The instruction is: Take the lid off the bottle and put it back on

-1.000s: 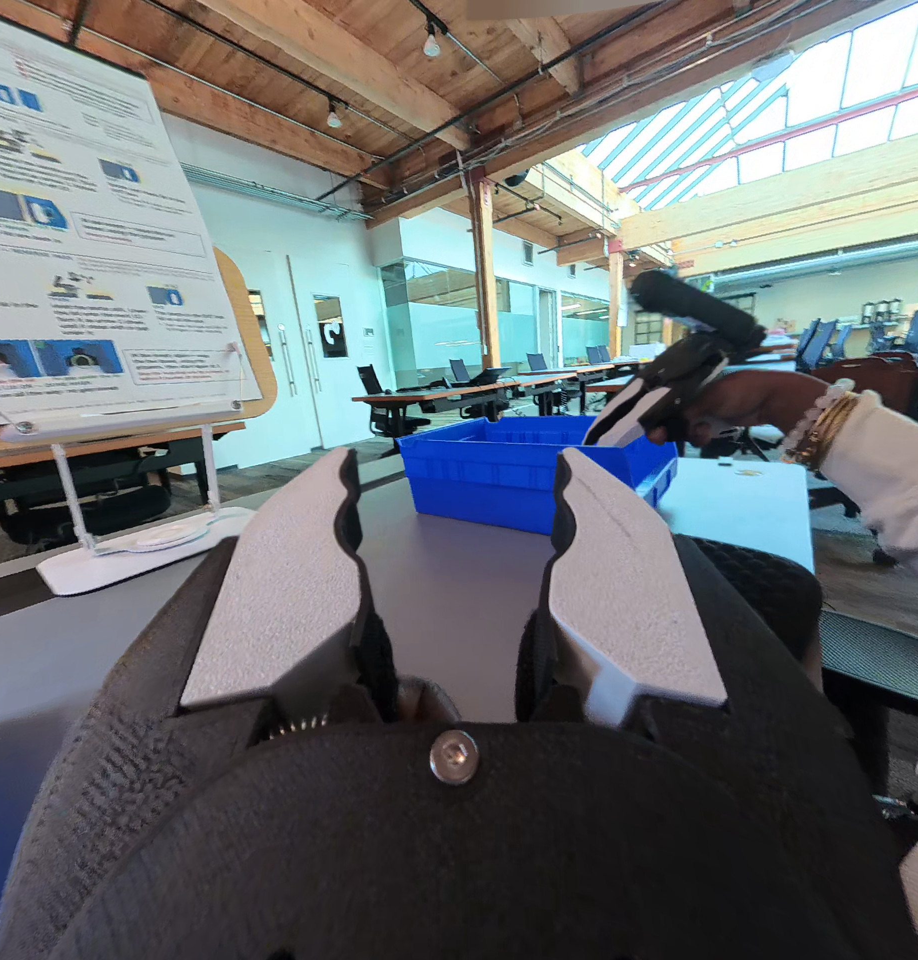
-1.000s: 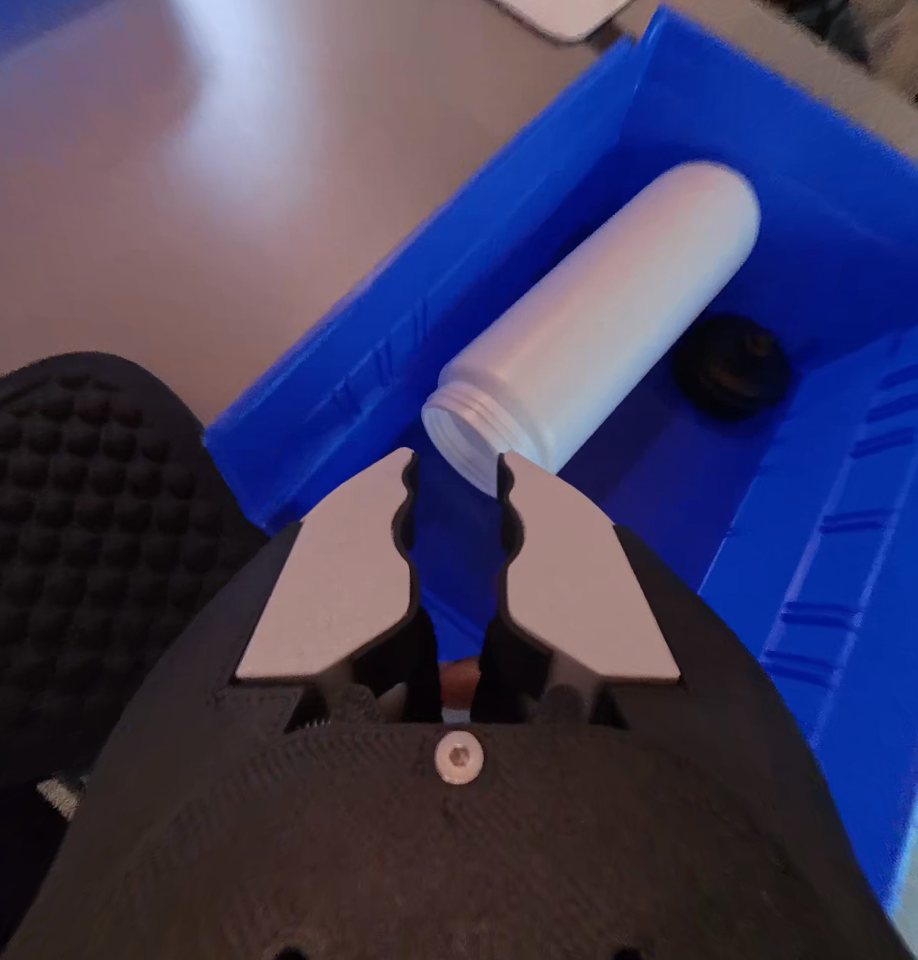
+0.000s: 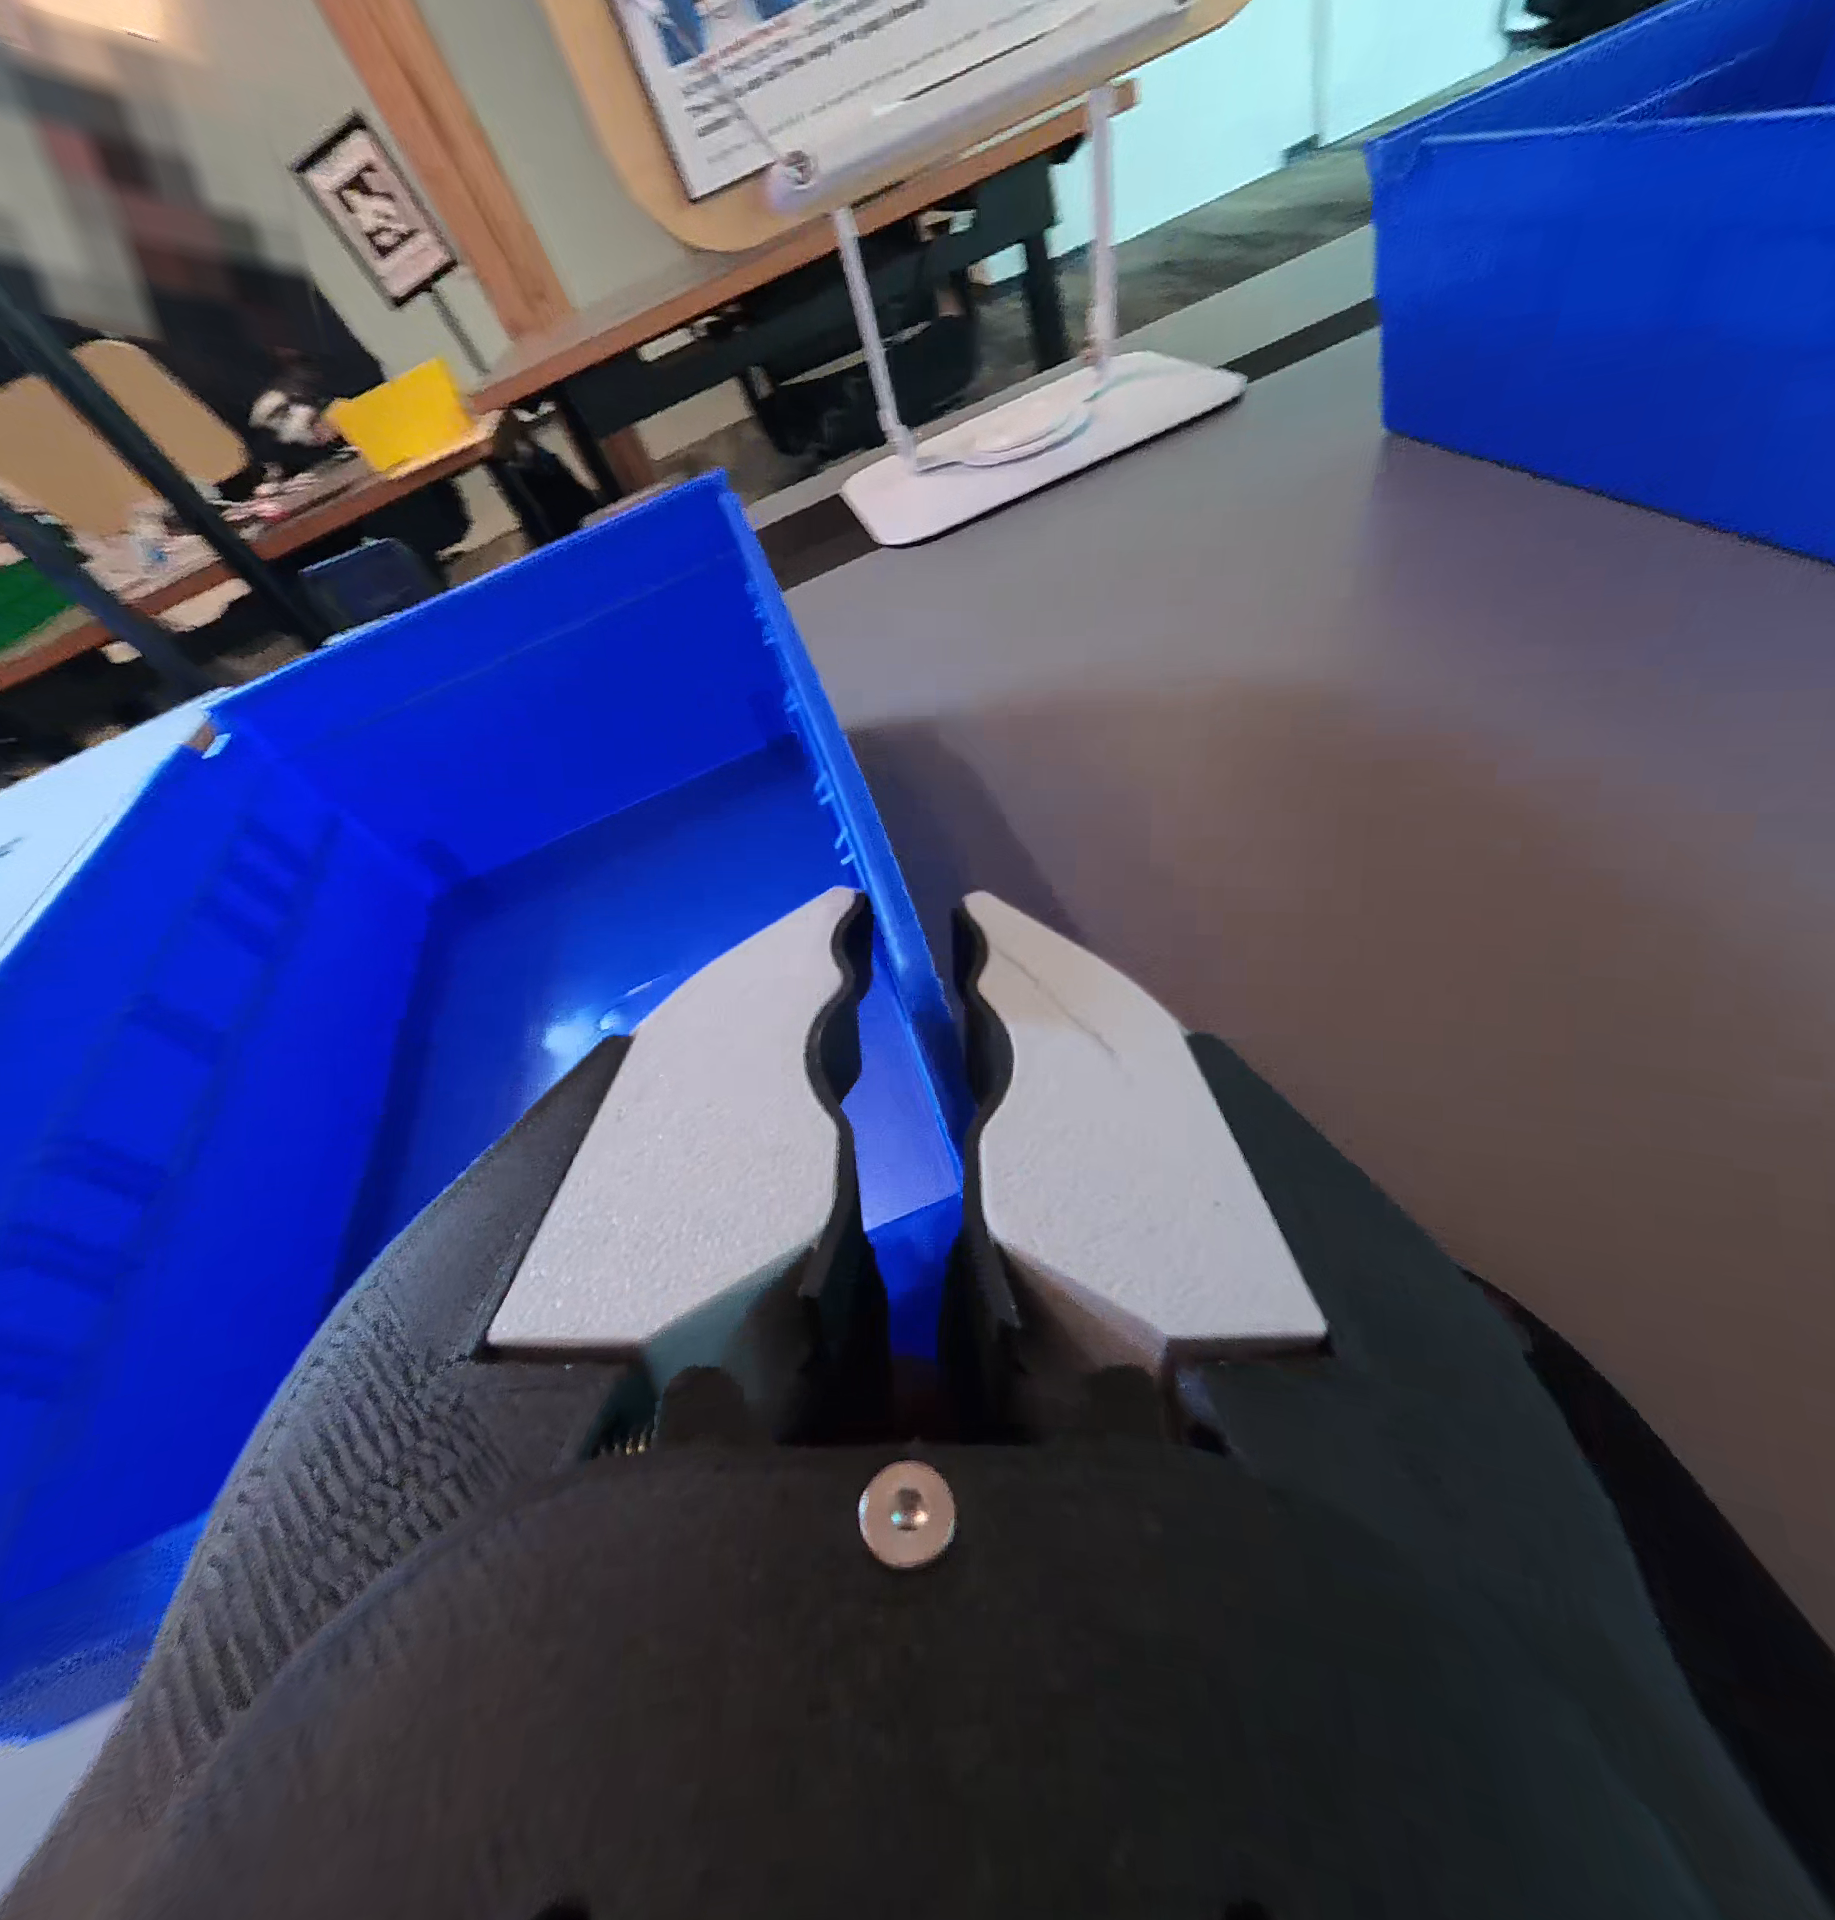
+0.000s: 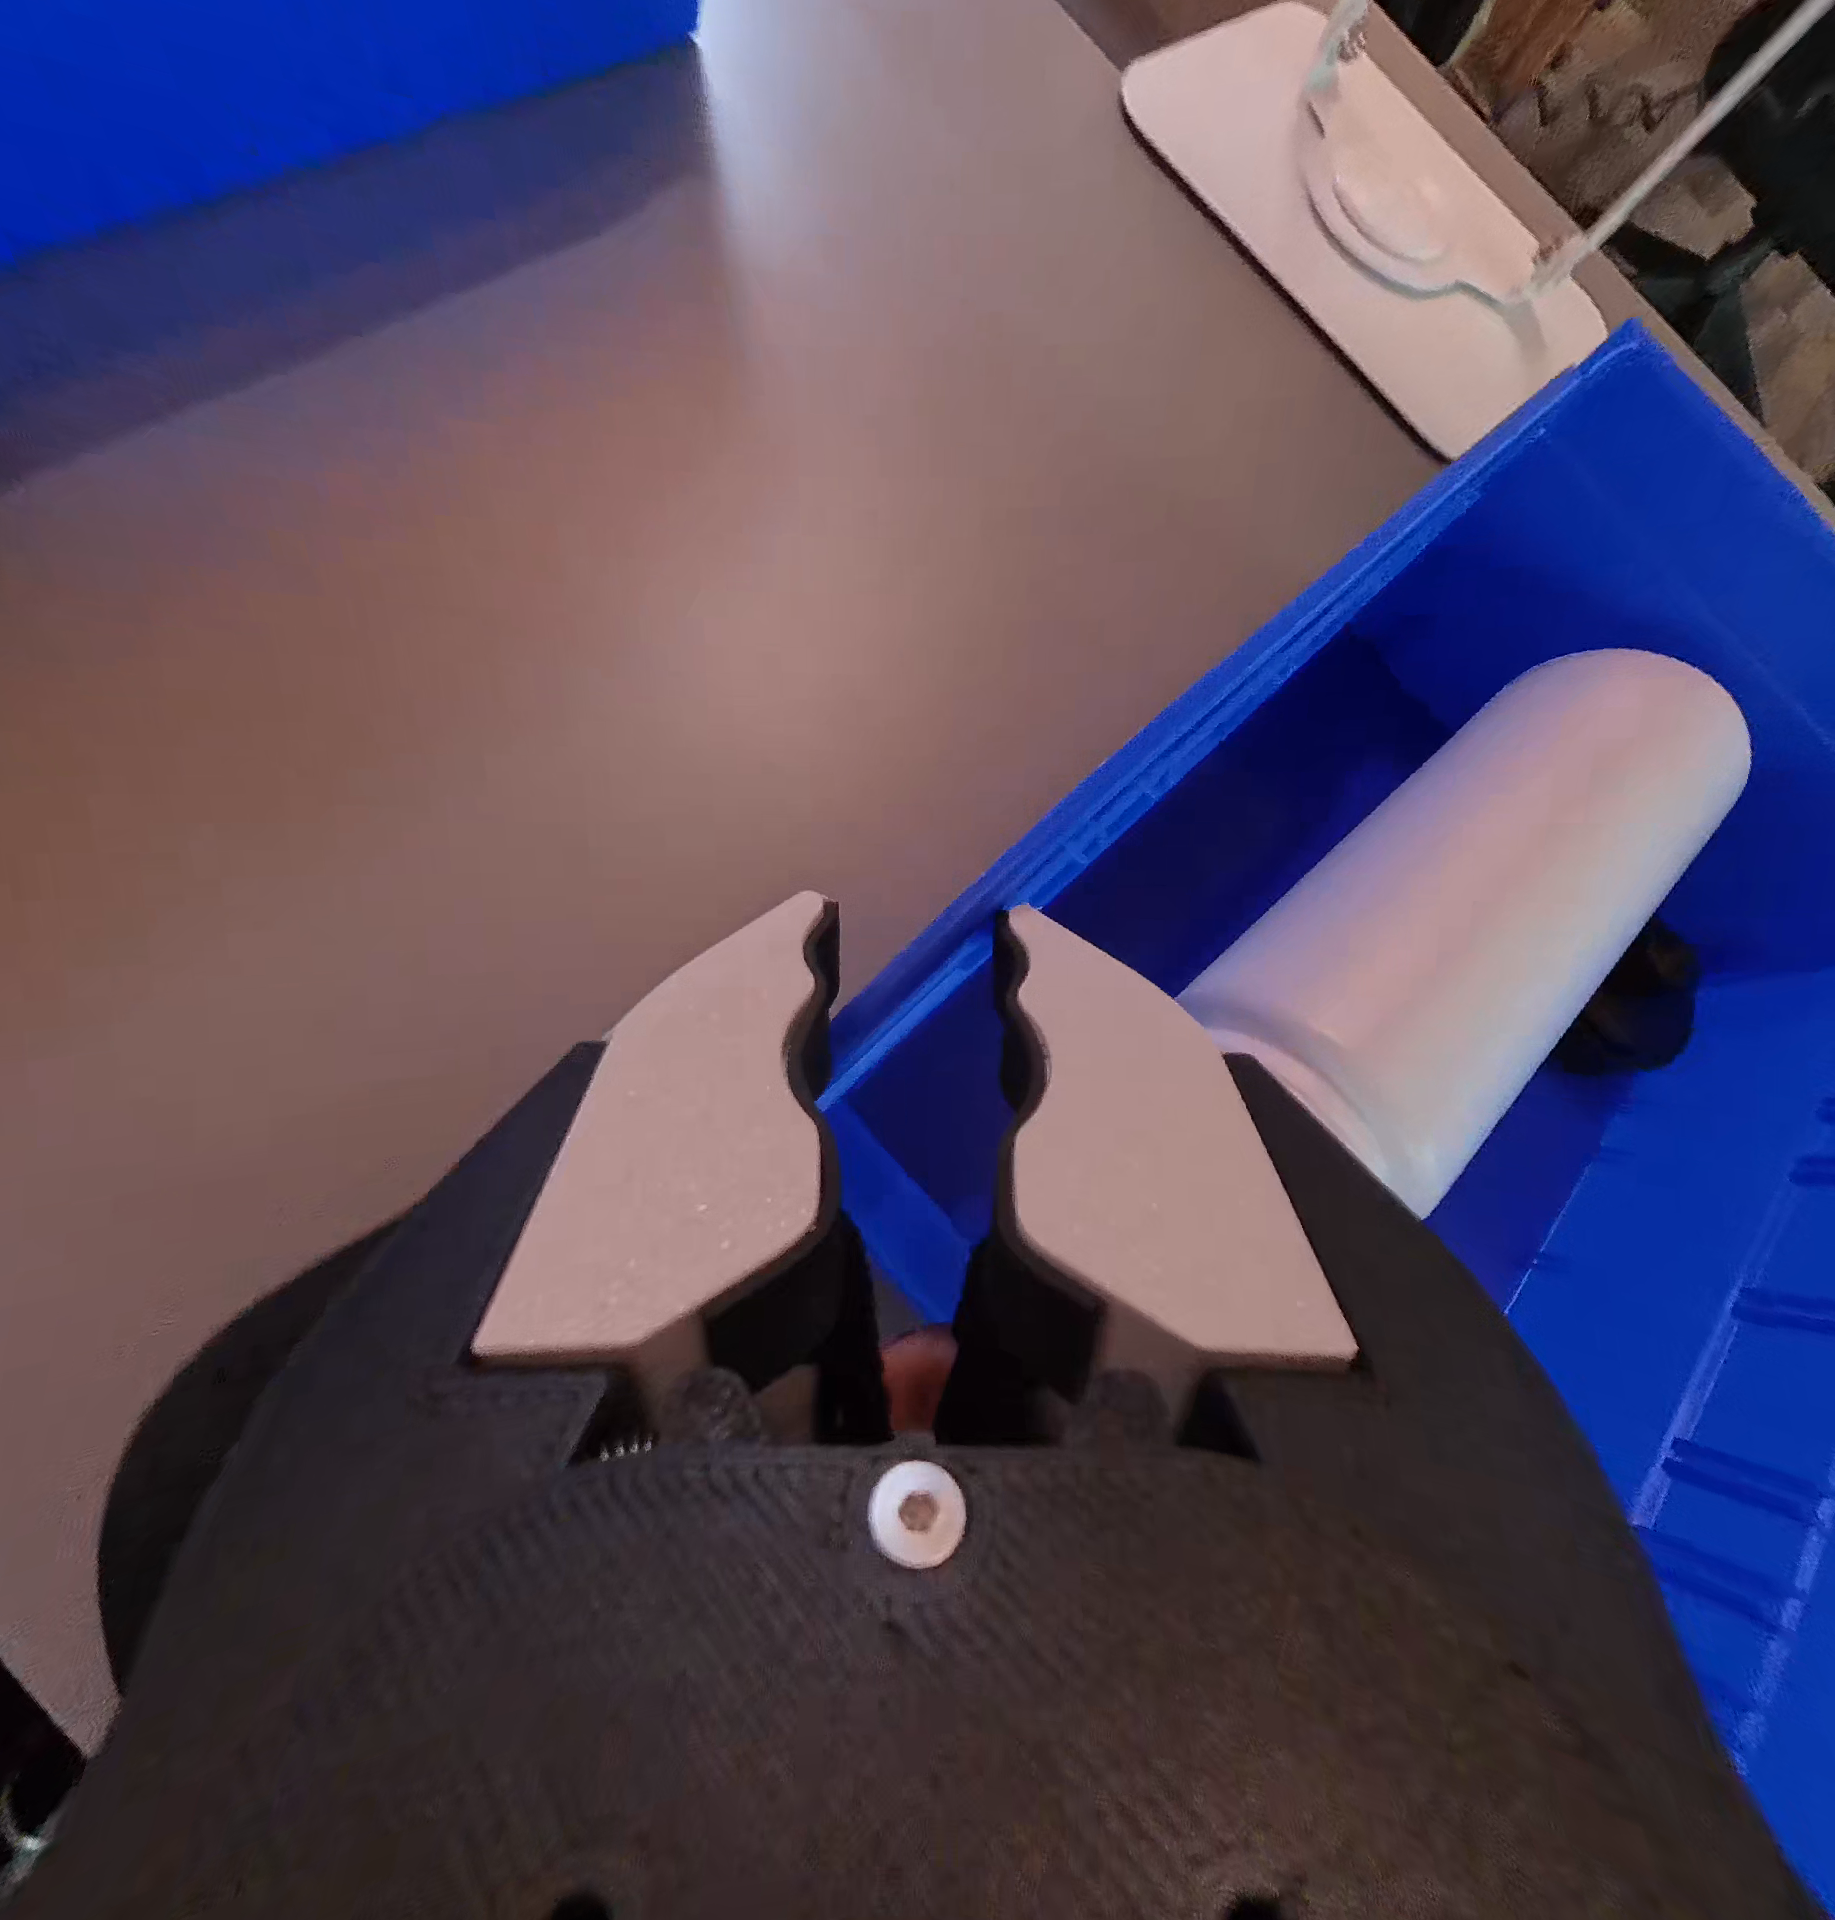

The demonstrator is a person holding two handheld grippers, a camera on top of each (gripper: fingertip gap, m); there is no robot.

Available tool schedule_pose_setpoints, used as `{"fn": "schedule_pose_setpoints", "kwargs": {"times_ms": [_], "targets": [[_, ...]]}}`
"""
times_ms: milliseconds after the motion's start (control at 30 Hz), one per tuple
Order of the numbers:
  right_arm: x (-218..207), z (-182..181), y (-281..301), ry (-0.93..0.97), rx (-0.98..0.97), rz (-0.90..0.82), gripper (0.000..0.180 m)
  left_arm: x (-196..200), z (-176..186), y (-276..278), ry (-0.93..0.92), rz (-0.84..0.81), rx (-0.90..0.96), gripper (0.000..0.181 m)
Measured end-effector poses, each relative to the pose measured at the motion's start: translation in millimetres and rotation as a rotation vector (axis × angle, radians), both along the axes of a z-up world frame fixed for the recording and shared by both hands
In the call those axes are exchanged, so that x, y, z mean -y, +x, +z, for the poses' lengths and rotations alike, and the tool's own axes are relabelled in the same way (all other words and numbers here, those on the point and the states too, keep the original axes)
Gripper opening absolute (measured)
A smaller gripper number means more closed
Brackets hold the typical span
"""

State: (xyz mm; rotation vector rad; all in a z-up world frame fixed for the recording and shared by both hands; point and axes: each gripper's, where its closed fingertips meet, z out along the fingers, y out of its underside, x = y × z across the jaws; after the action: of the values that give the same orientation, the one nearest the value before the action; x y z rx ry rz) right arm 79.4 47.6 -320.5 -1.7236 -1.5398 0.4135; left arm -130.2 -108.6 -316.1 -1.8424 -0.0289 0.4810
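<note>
The white bottle [image 4: 1464, 935] lies uncapped on its side in a blue bin [image 4: 1723, 1299], a dark lid [image 4: 1640, 1013] at its far end; the right gripper [image 4: 918, 925] and left gripper [image 3: 908, 920] each straddle a bin wall with jaws narrowly parted, gripping nothing; a second bin [image 3: 1619, 343] sits on the table [image 3: 1360, 779].

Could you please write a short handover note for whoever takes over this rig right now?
Left gripper: open a little, empty, over the wall of the near blue bin.
Right gripper: open a little, empty, over the near wall of the blue bin.
Bottle: white, lying on its side in that bin; its mouth is hidden behind the right gripper.
Lid: the dark thing beside the bottle, partly hidden.
Done: the lid appears to be off.
Left: pick up both and put the lid back on.
</note>
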Motion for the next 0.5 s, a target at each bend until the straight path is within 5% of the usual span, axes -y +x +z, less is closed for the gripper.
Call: {"fn": "schedule_pose_setpoints", "kwargs": {"times_ms": [500], "targets": [[90,1,-132,0.027,-0.075,0.275,0.03,-6,0,-15,0.016,0.071,0.107,0.01]]}}
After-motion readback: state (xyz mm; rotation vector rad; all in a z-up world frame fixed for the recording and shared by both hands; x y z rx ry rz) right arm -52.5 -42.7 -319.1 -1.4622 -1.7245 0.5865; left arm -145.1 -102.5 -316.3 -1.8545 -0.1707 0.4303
